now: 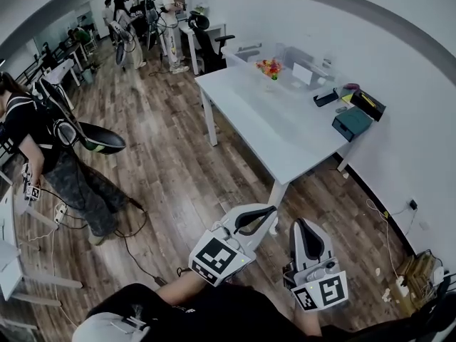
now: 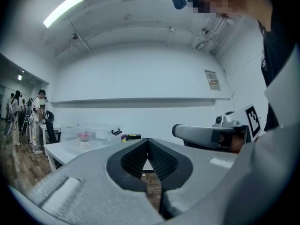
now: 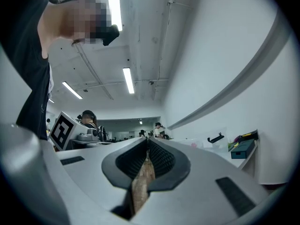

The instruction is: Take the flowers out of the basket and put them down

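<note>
Nearest the camera, low in the head view, the left claw (image 1: 267, 212) and the right claw (image 1: 305, 226) are held side by side above the wooden floor (image 1: 164, 169), each with its marker cube at the back. Both point toward the near corner of the white bench (image 1: 278, 130). The left gripper view shows the left claw (image 2: 148, 142) clenched, its ribbed pads meeting at the tip with nothing between them. The right gripper view shows the right claw (image 3: 147, 152) clenched and empty in the same way. Neither claw touches the bench. The flowers (image 1: 269, 67), a small cluster of orange, pink and yellow, stand on the far end of the bench, well apart from both claws. They sit in a small pale holder (image 2: 84, 144); whether it is a basket cannot be told at this size. In the left gripper view the flowers (image 2: 84, 136) lie to the left of the jaws' line. In the right gripper view a faint pink spot on the bench lies to their right. Nearer on the bench, at its right edge, are a teal box (image 1: 351, 123) and a black box (image 1: 368, 104) with something yellow on it. Off to the left a person (image 1: 50, 148) in dark clothes stands bent over on the floor. At the far end of the room more people (image 1: 167, 13) stand near a black office chair (image 1: 206, 41).
</note>
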`<state>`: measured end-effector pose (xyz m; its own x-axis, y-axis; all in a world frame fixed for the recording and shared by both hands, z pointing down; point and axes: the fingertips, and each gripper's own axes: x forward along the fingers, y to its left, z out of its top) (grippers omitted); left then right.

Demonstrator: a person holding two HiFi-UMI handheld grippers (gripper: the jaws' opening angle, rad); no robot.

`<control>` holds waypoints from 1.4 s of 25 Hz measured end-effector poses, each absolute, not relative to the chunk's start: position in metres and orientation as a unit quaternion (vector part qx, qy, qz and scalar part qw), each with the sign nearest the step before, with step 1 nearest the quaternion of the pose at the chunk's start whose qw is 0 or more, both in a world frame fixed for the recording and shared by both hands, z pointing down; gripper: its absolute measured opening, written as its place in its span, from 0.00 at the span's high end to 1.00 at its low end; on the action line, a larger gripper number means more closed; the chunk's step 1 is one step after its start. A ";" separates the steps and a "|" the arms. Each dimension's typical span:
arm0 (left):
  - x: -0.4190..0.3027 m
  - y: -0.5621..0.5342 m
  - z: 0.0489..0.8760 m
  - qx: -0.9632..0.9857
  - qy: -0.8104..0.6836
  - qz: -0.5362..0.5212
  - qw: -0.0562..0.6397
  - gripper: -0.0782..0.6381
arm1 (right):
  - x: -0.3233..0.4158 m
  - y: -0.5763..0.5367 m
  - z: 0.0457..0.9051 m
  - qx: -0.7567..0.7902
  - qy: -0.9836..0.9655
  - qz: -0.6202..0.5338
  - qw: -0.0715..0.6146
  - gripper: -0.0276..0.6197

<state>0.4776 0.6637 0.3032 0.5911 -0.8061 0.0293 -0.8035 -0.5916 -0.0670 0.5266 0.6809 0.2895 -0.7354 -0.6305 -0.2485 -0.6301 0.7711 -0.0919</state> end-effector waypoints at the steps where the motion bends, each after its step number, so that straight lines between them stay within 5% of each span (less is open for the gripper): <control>1: 0.476 0.662 0.304 -0.891 0.452 -0.026 0.022 0.89 | 0.526 0.680 0.290 -0.338 0.932 -0.002 0.133 0.94; 35: 0.372 0.509 0.293 -0.900 0.435 0.006 0.022 0.89 | 0.413 0.527 0.289 -0.352 0.932 0.004 0.083 0.94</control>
